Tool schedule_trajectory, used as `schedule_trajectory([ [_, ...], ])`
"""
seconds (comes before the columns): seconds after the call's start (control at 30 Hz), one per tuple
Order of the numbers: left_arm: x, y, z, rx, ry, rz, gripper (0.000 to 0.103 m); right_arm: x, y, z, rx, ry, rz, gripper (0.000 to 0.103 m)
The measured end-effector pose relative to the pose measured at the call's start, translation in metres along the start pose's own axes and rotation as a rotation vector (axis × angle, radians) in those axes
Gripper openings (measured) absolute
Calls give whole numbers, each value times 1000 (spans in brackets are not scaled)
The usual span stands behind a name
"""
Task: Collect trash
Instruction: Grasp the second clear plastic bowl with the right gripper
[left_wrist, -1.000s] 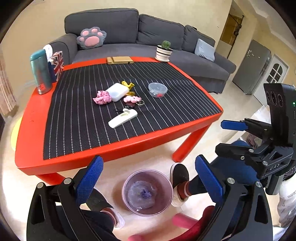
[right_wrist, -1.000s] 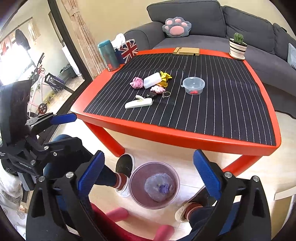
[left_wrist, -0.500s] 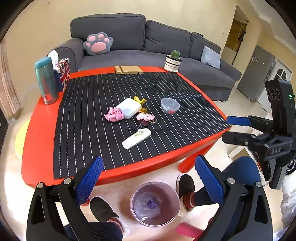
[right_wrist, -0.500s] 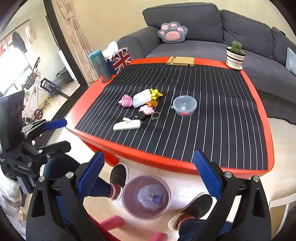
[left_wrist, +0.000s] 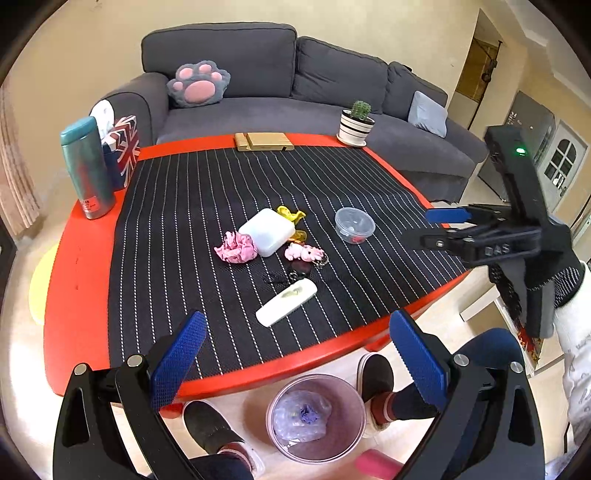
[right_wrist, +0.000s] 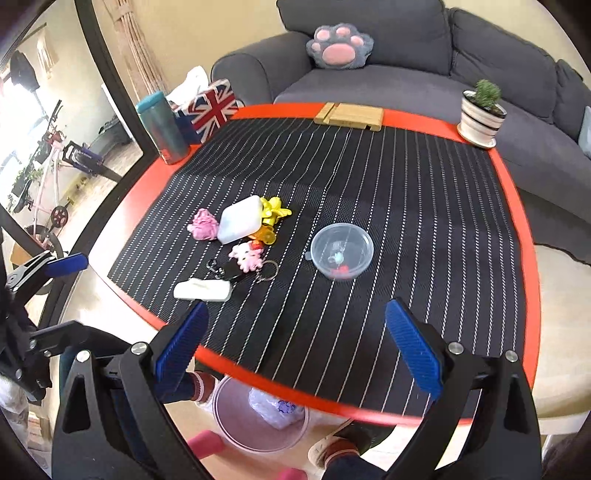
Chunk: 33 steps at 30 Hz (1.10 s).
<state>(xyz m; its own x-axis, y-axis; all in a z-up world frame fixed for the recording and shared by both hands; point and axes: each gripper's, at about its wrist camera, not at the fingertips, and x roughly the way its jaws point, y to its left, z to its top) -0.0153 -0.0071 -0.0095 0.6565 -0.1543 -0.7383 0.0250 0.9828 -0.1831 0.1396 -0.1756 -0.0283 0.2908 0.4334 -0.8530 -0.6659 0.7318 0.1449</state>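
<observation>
Left wrist view: my left gripper (left_wrist: 293, 354) hangs over the near edge of the red table (left_wrist: 79, 266), its blue fingers (left_wrist: 177, 360) wide apart with nothing between them. On the striped mat (left_wrist: 207, 199) lie a crumpled pink wad (left_wrist: 235, 249), touching a white case (left_wrist: 266, 231), with a yellow scrap (left_wrist: 291, 215) just behind the case, a pink keychain (left_wrist: 304, 253), a white packet (left_wrist: 287, 302) and a clear tub (left_wrist: 354, 224). Below, on the floor between my two shoes, stands the bin (left_wrist: 317, 417), a crumpled bag inside it. My right gripper (left_wrist: 436, 227) shows at the right, spread and empty. Right wrist view: my right gripper (right_wrist: 295, 349) is out over the mat (right_wrist: 406, 206), fingers (right_wrist: 413, 350) apart and empty, with the tub (right_wrist: 341, 251) ahead between them. The packet (right_wrist: 202, 290) sits just past my left finger; the wad (right_wrist: 203, 224), case (right_wrist: 240, 219) and keychain (right_wrist: 246, 256) are farther in. The bin (right_wrist: 243, 424) is partly hidden under the table's (right_wrist: 147, 192) rim. My left gripper (right_wrist: 62, 291) is at the left edge; from here I cannot tell how its fingers stand.
</observation>
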Motion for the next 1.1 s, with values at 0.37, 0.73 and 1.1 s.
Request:
schedule_trajectory([
  [0.37, 9, 8, 7, -16, 12, 8, 96, 70, -26, 34, -41, 171, -12, 95],
  [0.73, 15, 19, 8, -37, 23, 17, 96, 103, -41, 56, 53, 225, -10, 88],
  [1.1, 17, 23, 9, -40, 23, 16, 96, 117, -44, 57, 82, 267, -29, 64],
])
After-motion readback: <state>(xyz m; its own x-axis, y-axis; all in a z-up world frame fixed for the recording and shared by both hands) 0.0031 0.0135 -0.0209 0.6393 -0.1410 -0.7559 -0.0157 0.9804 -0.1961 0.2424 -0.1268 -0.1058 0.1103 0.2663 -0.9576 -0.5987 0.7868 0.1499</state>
